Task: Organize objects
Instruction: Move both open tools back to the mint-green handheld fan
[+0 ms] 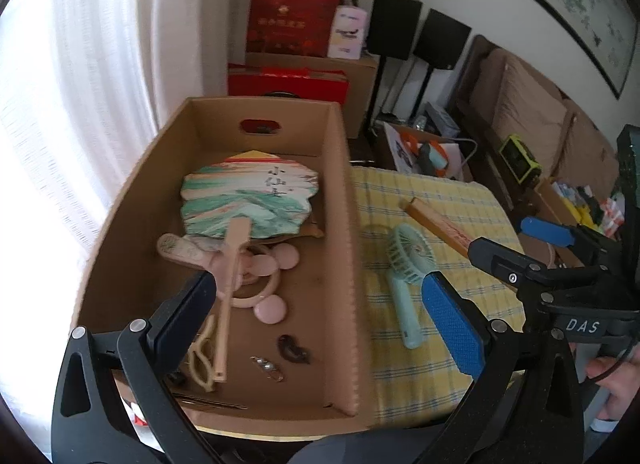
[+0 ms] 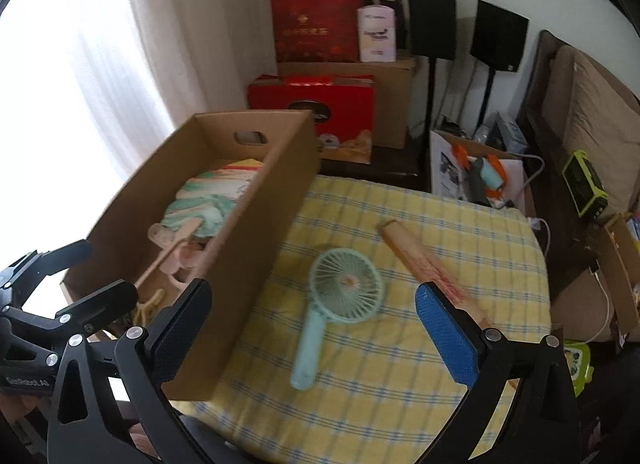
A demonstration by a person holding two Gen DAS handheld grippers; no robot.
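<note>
With two items left outside, sorting looks half done: mint handheld fan (image 2: 340,296) and folded fan (image 2: 436,280) lying flat on checked cloth (image 2: 400,384), just right of cardboard box (image 1: 344,248). Probably staged beside box for short transfer. Right gripper (image 2: 312,336) spread wide, empty, over mint fan; likely next pick. Left gripper (image 1: 320,324) spread wide, empty, straddling box's right wall. Box floor visible only from left wrist: painted paddle fan (image 1: 248,200), pink fan (image 1: 256,276), hair clips (image 1: 280,360). Right wrist mostly blocked by wall.
</note>
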